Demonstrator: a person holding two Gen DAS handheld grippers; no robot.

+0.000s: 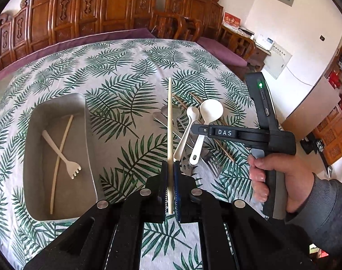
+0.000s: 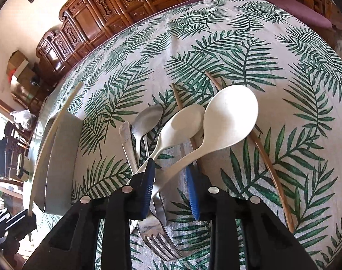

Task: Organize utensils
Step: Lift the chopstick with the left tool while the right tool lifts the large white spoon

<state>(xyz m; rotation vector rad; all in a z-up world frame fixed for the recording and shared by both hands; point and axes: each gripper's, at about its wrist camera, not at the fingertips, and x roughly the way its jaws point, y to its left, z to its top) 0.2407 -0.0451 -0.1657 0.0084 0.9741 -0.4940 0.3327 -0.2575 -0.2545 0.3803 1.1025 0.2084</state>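
Observation:
My left gripper (image 1: 170, 164) is shut on a pale chopstick (image 1: 170, 112), which stands upright between its pads above the leaf-print tablecloth. To its left, a grey tray (image 1: 87, 135) holds a cream fork (image 1: 68, 163) crossed over another pale chopstick (image 1: 55, 180). In the right wrist view my right gripper (image 2: 169, 165) hangs low over the utensil pile. Its blue pads (image 2: 148, 186) stand apart, with the large white spoon's (image 2: 231, 114) handle between them. A small white spoon (image 2: 184, 121), a metal spoon (image 2: 148, 117), a metal fork (image 2: 161, 240) and brown chopsticks (image 2: 270, 164) lie there too.
A hand (image 1: 272, 175) holds the right gripper (image 1: 194, 129) to the right of the pile. The grey tray (image 2: 58, 157) sits left of the pile. Carved wooden chairs (image 1: 103, 11) with purple cushions (image 1: 220, 49) line the table's far side.

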